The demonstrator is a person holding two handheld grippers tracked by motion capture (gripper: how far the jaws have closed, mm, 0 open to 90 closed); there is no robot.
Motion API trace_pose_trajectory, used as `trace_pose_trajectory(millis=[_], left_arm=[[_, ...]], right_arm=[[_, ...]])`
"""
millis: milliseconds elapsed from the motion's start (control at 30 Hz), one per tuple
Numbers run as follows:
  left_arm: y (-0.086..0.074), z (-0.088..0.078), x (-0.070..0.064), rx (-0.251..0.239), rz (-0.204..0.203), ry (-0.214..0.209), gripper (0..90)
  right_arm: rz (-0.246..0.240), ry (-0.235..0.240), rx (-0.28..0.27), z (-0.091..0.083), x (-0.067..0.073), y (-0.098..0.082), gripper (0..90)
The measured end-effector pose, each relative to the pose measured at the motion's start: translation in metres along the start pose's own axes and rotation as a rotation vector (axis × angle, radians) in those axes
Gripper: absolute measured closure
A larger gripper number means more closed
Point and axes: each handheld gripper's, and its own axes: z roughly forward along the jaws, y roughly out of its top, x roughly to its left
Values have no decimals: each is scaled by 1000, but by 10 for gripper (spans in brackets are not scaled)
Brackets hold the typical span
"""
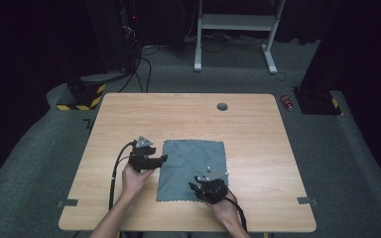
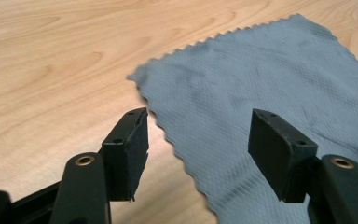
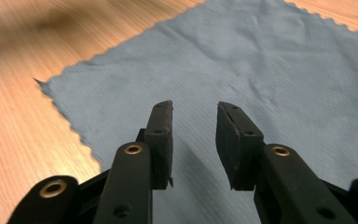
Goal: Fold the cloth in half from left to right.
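A grey-blue cloth (image 1: 193, 166) with zigzag edges lies flat on the wooden table (image 1: 188, 114). My left gripper (image 1: 162, 158) hovers at the cloth's left edge, pointing right. In the left gripper view the left gripper (image 2: 198, 135) is open wide, with the cloth's (image 2: 261, 70) edge and near corner beyond it and nothing between the pads. My right gripper (image 1: 193, 187) is over the cloth's near right part. In the right gripper view the right gripper (image 3: 195, 126) stands open with a narrow gap above the cloth (image 3: 214, 60), holding nothing.
A round grommet hole (image 1: 222, 106) sits near the table's far edge. Tape strips (image 1: 68, 203) (image 1: 306, 201) mark the near corners. Beyond the table are a white desk frame (image 1: 235, 25), cables, a red can (image 1: 286, 102) on the carpet and dark equipment.
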Motion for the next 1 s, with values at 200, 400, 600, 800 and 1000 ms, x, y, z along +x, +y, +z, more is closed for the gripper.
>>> trace_pose_trajectory(millis=[200, 400, 600, 800, 1000], left_arm=[[18, 8, 7, 31, 21, 51, 397], [32, 23, 17, 76, 19, 94, 424], [42, 35, 21, 99, 29, 110, 434], [49, 50, 24, 137, 28, 135, 450], [47, 62, 30, 159, 1, 153, 458]], right_arm=[[-37, 38, -13, 8, 13, 11, 698], [-88, 81, -7, 21, 27, 23, 713], [-120, 126, -1, 31, 40, 33, 717], [-161, 168, 19, 45, 57, 37, 709], [-186, 181, 21, 50, 66, 38, 698]])
